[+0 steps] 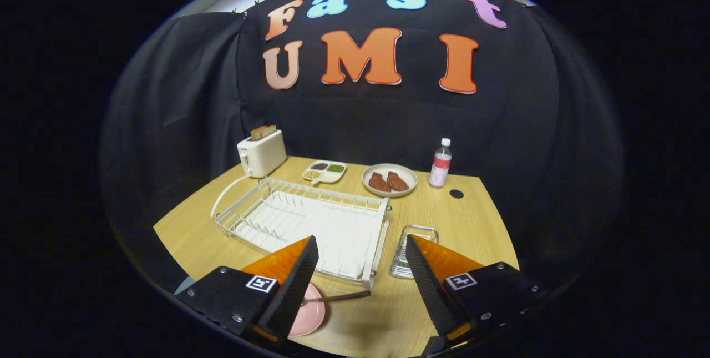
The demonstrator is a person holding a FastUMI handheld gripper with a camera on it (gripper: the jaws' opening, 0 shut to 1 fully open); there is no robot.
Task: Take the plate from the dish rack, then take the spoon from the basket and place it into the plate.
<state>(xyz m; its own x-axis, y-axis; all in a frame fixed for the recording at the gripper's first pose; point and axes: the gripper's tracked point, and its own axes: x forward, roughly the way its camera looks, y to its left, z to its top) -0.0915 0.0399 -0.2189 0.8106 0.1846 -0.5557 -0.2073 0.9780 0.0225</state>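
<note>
A: Gripper sits high over the near edge of the table, jaws spread wide, nothing between them. Bare wood under the gap, plenty of room there.

B: Where's the plate?

A: Pink plate lies flat at the near edge, half hidden behind the left finger. The spoon rests with its bowl end in the plate, handle running right onto the wood, just short of the rack's near corner.

B: And the rack?

A: White rack takes up the middle-left of the table, just beyond the fingers, with no dishes in it. The clear basket stands close by its right side, partly behind the right finger.

B: Anything farther back?

A: Toaster at the far left, a divided dish beside it, a bowl with two brown pieces, then a bottle and a small black disc far right. All well apart from the fingers.
</note>
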